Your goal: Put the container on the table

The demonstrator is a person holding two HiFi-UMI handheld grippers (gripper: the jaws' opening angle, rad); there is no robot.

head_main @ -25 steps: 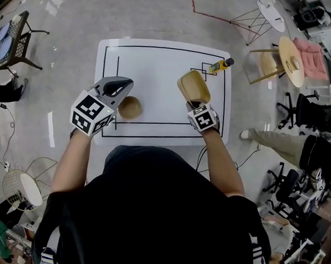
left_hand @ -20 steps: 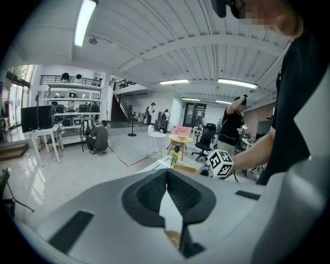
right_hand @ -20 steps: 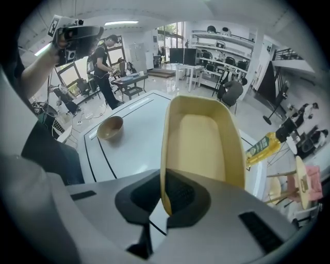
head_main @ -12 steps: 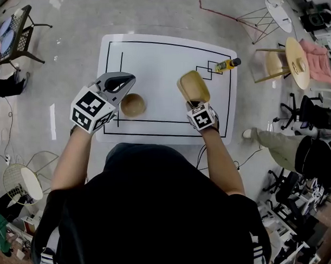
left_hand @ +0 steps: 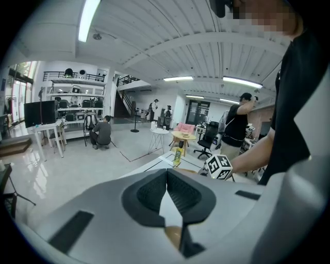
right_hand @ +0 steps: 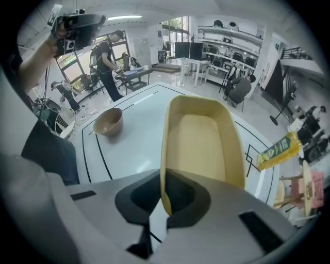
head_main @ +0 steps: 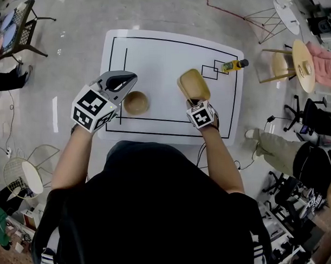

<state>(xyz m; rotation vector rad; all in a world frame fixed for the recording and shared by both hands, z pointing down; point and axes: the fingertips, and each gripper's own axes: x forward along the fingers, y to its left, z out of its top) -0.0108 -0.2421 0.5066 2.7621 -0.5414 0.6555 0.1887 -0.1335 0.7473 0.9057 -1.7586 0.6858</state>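
Right hand-held gripper (head_main: 196,104): jaws clamped on the near wall of the beige rectangular container (head_main: 193,85). In the right gripper view the left wall of the container (right_hand: 203,142) runs down between the 2 jaw pads of the hand-held gripper (right_hand: 162,201). The container is open side up, extends away from the jaws and sits over the right half of the white tabletop (head_main: 157,58). Whether its underside touches the tabletop cannot be told.

Left hand-held gripper (head_main: 128,78): jaws narrow, tips together, nothing between them. In the left gripper view the pads meet at the tips (left_hand: 166,172). This hand-held gripper is over the left front part of the tabletop.

Brown round bowl (head_main: 136,102): upright on the tabletop, near the left hand-held gripper and apart from the container. It also shows in the right gripper view (right_hand: 108,122), to the left of the container.

Yellow bottle (head_main: 232,65): dark cap, lying on its side at the far right edge of the tabletop, on the small black outlined rectangles printed there. It is apart from the container.

The tabletop carries a black rectangular border line.
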